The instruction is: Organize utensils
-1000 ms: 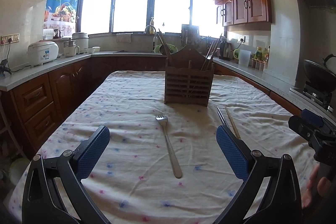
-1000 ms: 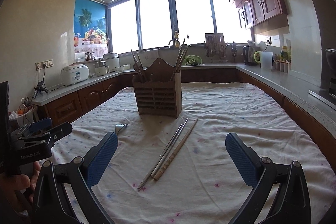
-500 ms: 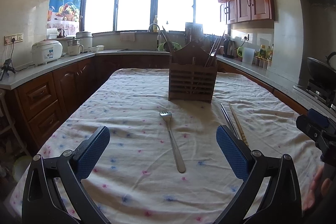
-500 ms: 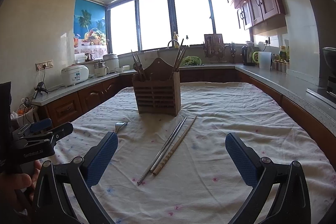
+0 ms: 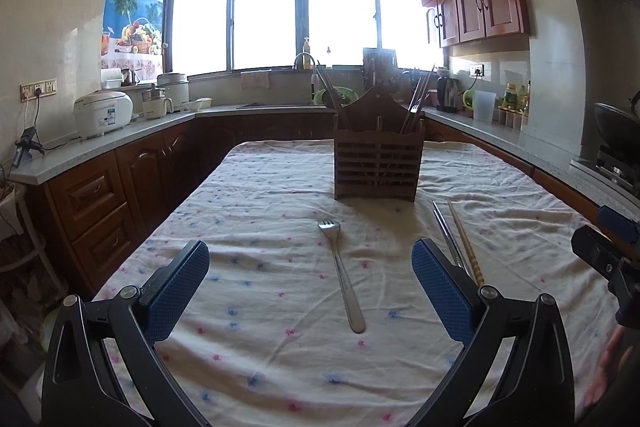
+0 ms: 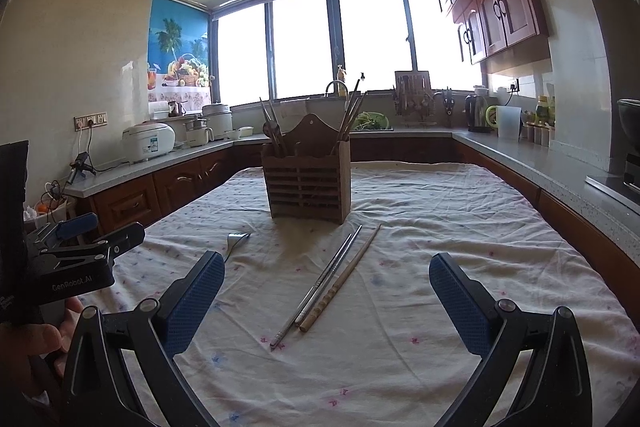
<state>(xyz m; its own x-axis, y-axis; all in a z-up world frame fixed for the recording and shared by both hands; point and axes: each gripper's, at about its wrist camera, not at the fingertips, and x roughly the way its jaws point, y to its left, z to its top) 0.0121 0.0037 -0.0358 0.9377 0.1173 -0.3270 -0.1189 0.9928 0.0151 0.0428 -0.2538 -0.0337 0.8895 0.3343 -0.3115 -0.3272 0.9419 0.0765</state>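
A metal fork lies flat on the dotted cloth, tines pointing away, straight ahead of my open left gripper, which holds nothing. To its right lie metal chopsticks and a wooden chopstick. In the right wrist view the metal chopsticks and the wooden chopstick lie ahead of my open, empty right gripper; the fork's tines show at the left. A slatted wooden utensil holder stands beyond them with utensils upright in it.
The table wears a white cloth with small coloured dots. Counters with a rice cooker, a kettle and jars ring the room. A hand holding the other gripper shows at each view's edge.
Both views have tilted up and drawn back a little, so the fork and chopsticks sit slightly farther off. Nothing on the table has moved; both grippers stay open.
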